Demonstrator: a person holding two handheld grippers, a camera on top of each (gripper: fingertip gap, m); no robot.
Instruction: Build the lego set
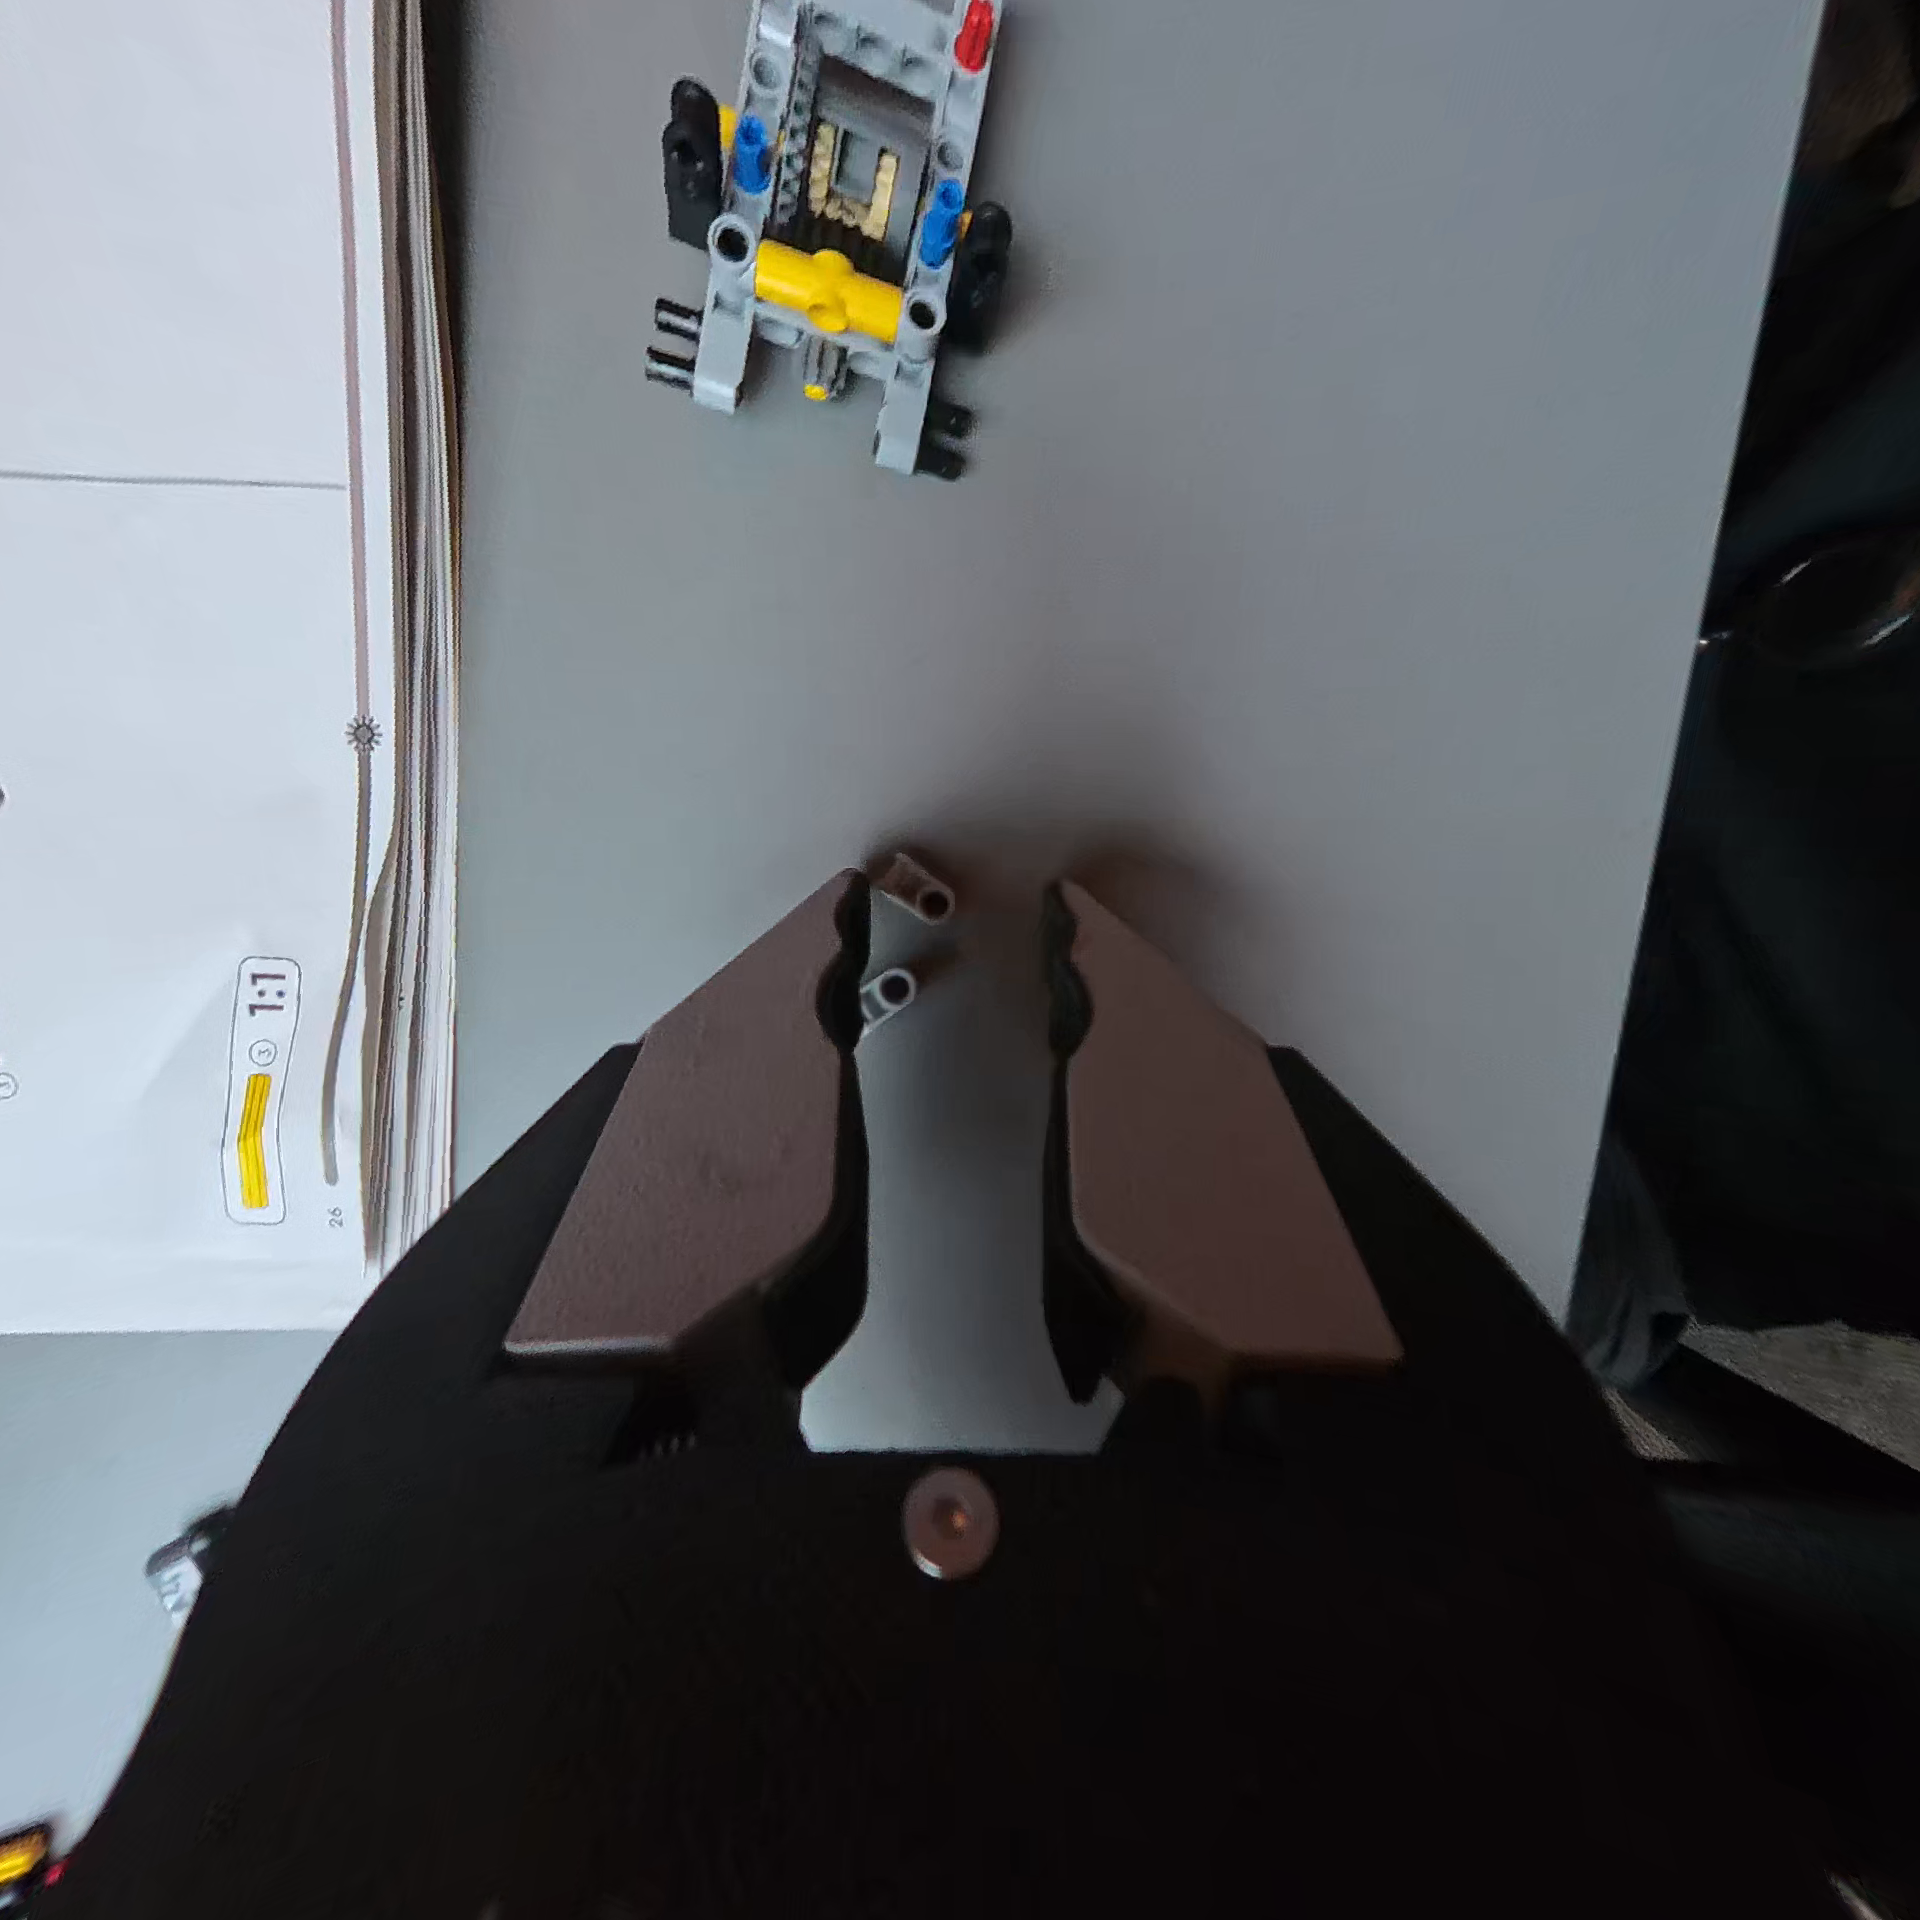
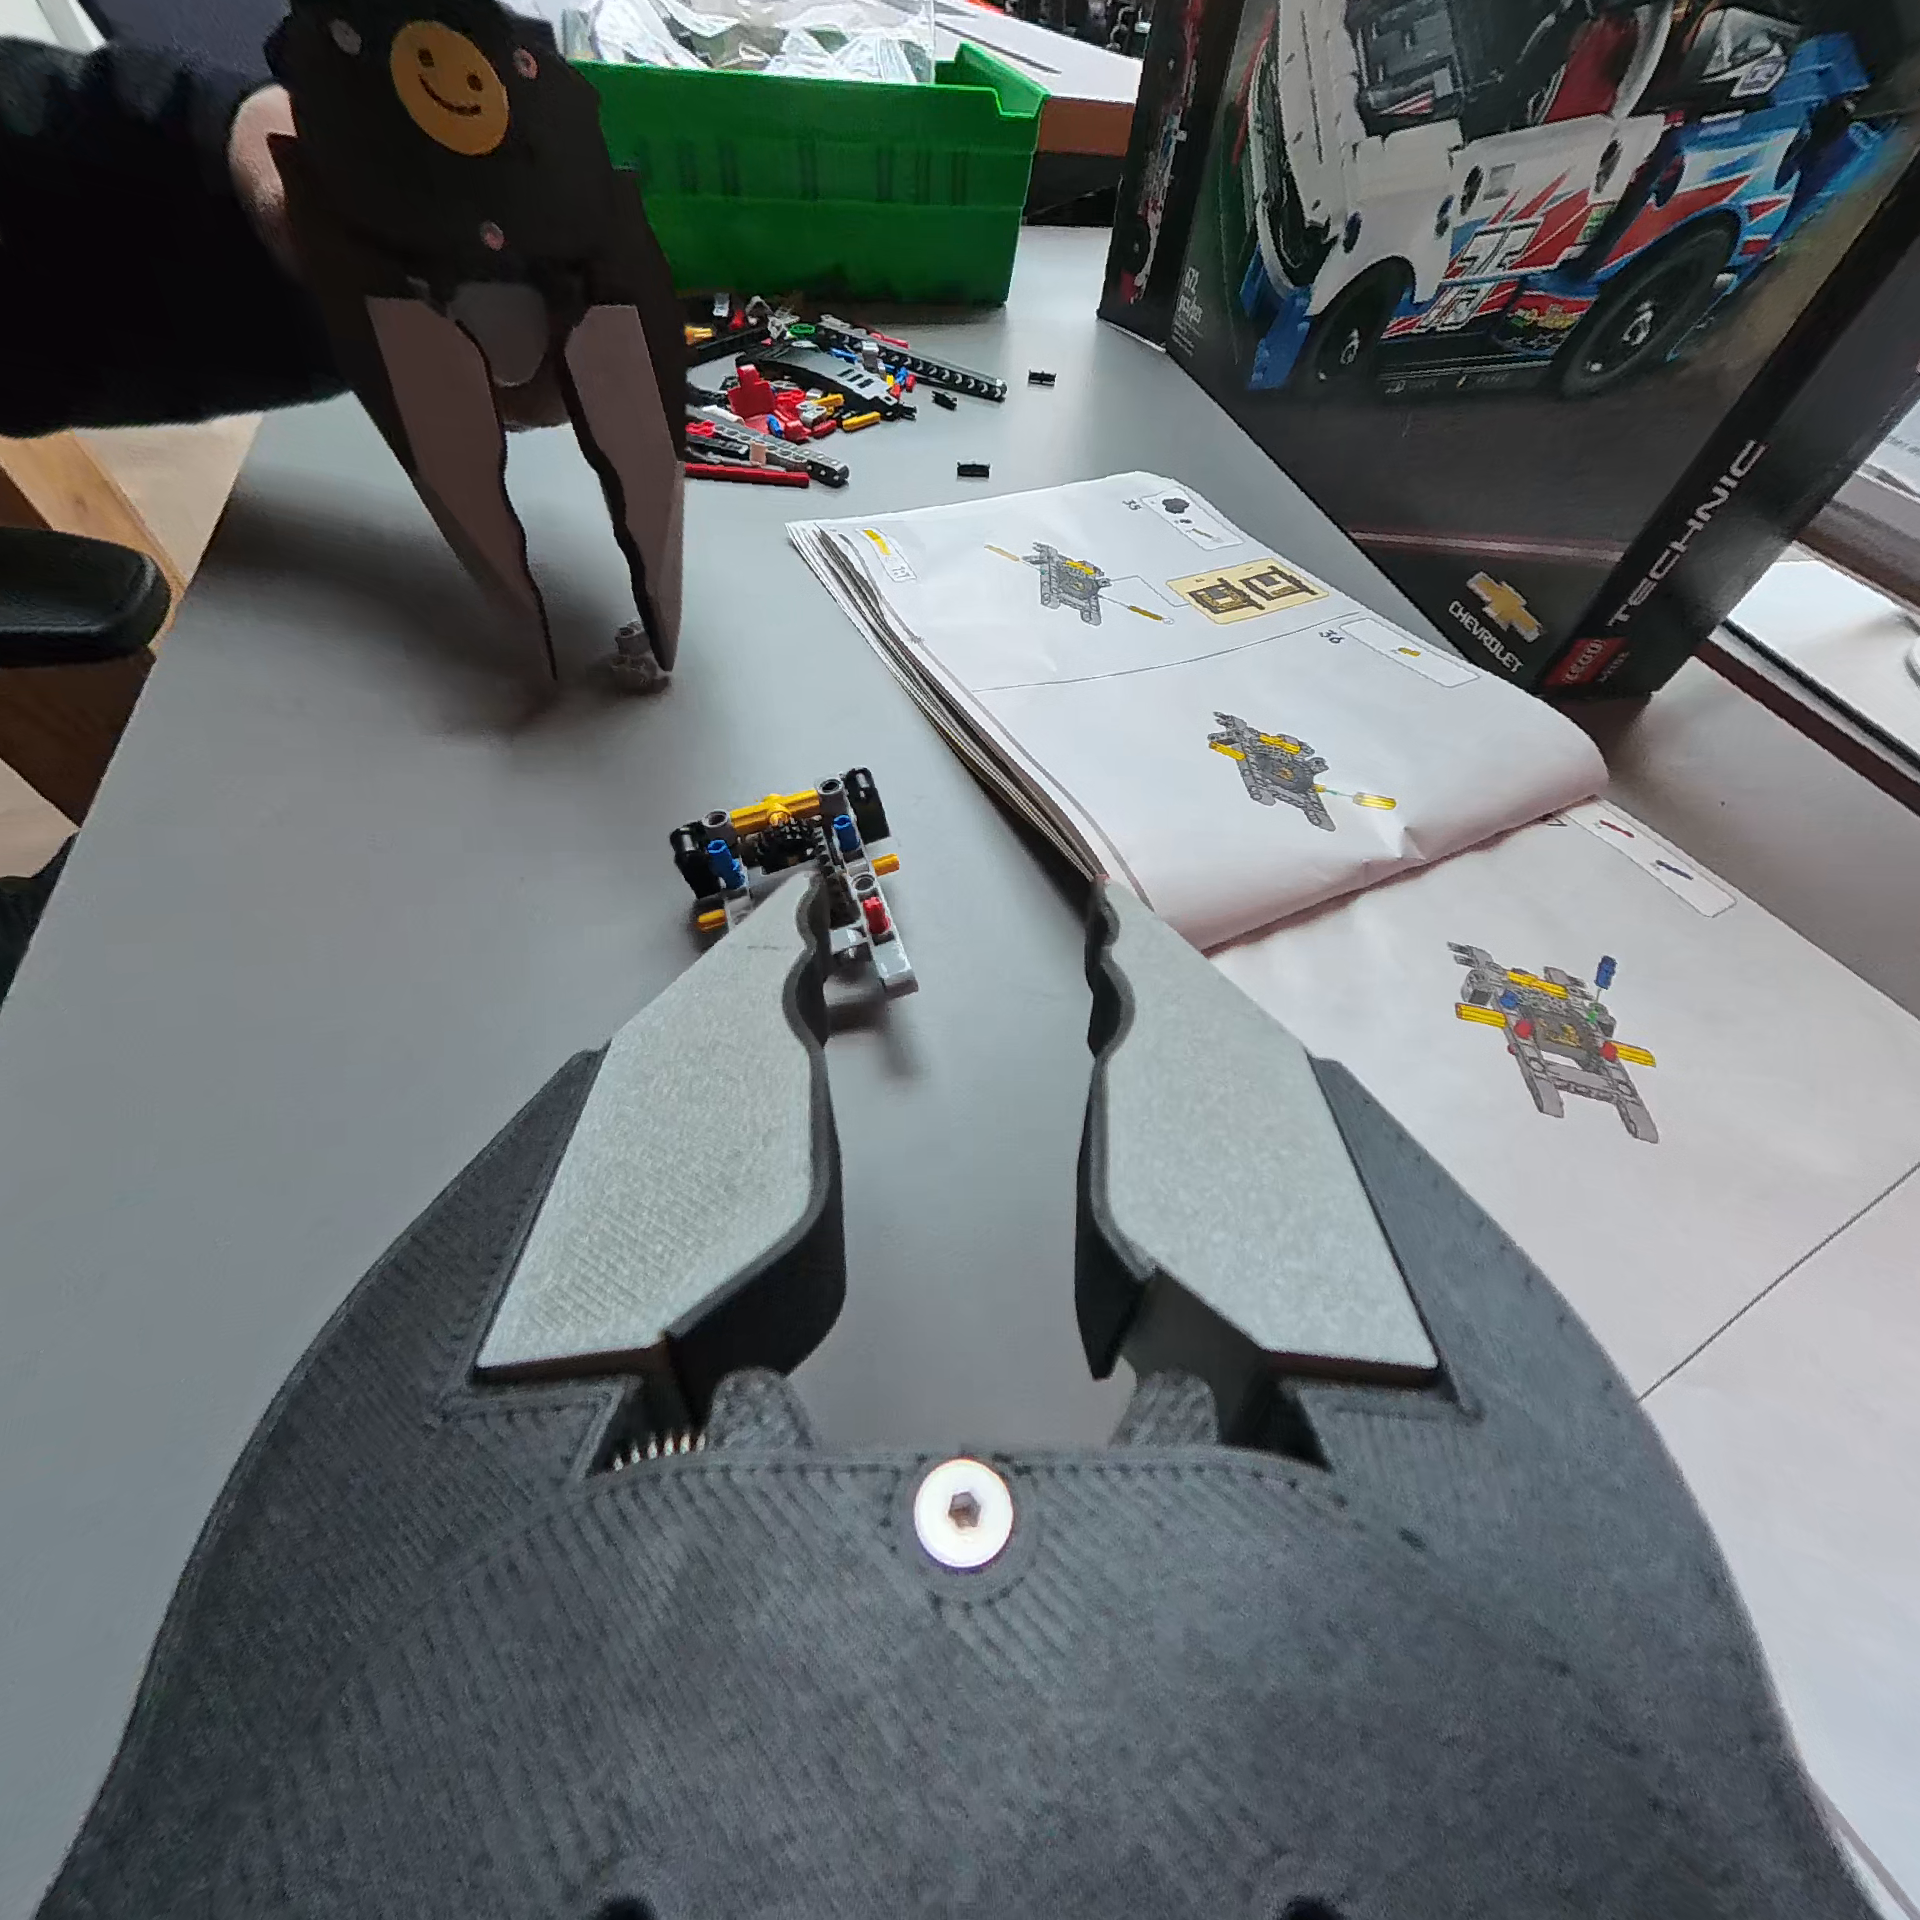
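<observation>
The partly built lego chassis (image 1: 831, 239), grey with yellow, blue, black and red parts, lies on the grey table ahead of my left gripper. In the right wrist view the chassis (image 2: 800, 873) lies just past my right gripper's left fingertip. My left gripper (image 1: 958, 888) is open and points down at the table. A small grey connector piece (image 1: 920, 902) lies between its tips, close to the left finger. The left gripper (image 2: 605, 660) and that piece (image 2: 636, 663) also show in the right wrist view. My right gripper (image 2: 945, 920) is open and empty.
An open instruction booklet (image 2: 1195, 707) lies right of the chassis and also shows in the left wrist view (image 1: 177, 727). A pile of loose parts (image 2: 810, 395) sits before a green bin (image 2: 831, 177). The set's box (image 2: 1507, 312) stands at back right. The table edge (image 1: 1756, 623) runs along the right. Across from one pair of fingers to the other is roughly 20 cm.
</observation>
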